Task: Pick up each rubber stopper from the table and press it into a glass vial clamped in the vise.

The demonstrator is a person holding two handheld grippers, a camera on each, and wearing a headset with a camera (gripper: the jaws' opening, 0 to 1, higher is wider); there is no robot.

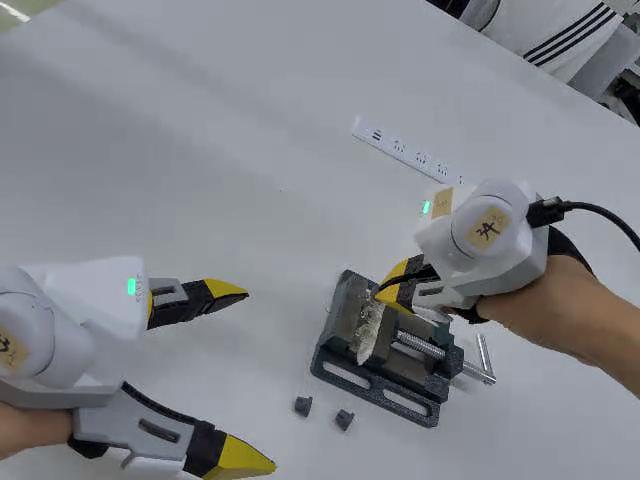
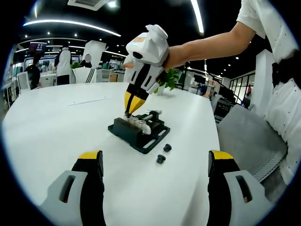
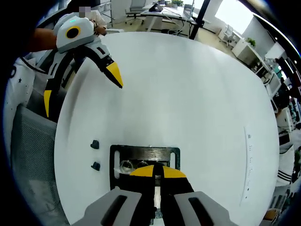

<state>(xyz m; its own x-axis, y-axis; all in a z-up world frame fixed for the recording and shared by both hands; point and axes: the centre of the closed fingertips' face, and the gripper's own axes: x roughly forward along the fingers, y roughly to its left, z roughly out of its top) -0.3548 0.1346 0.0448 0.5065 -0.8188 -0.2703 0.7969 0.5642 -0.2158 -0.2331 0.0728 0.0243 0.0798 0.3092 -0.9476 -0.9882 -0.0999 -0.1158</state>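
Note:
A dark vise [image 1: 390, 385] on the white table clamps several clear glass vials [image 1: 366, 326], also seen as vials [image 2: 139, 122] and vials [image 3: 127, 165]. My right gripper [image 1: 388, 290] hangs over them with its yellow tips together and pressed down on the row; what lies under the tips is hidden. The right gripper [image 2: 128, 113] and right gripper [image 3: 155, 170] show the same shut jaws. Two dark rubber stoppers [image 1: 303, 405] [image 1: 344, 419] lie in front of the vise. My left gripper [image 1: 245, 377] stands wide open and empty, left of the stoppers [image 2: 161, 159].
A white power strip [image 1: 405, 150] lies farther back on the table. The vise's metal handle [image 1: 483, 358] sticks out to the right. A person in a striped white top [image 1: 545, 30] stands beyond the far edge. A grey chair [image 2: 254, 141] stands beside the table.

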